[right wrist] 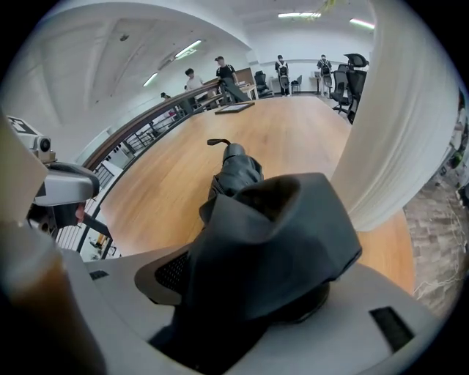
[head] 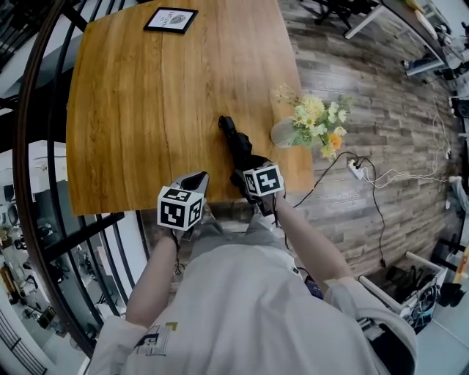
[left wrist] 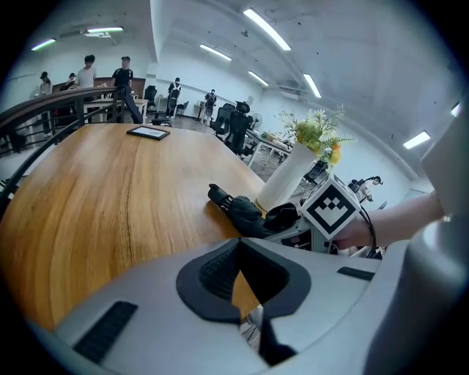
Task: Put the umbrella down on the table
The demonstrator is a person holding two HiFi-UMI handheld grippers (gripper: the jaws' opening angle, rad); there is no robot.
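A black folded umbrella [head: 236, 143] lies along the wooden table [head: 146, 110] near its front right corner, handle end pointing away from me. My right gripper [head: 248, 176] is shut on the umbrella's near end, and black fabric [right wrist: 242, 220] fills its jaws in the right gripper view. In the left gripper view the umbrella [left wrist: 242, 211] looks to rest on the tabletop beside the right gripper's marker cube [left wrist: 331, 207]. My left gripper [head: 193, 182] hangs at the table's front edge, left of the umbrella, shut with nothing in it.
A white vase [head: 282, 133] of yellow and white flowers stands just right of the umbrella, close to the table's right edge. A dark framed card [head: 170, 20] lies at the far end. A black railing [head: 44, 110] curves along the left. A power strip [head: 357, 170] and cables lie on the floor.
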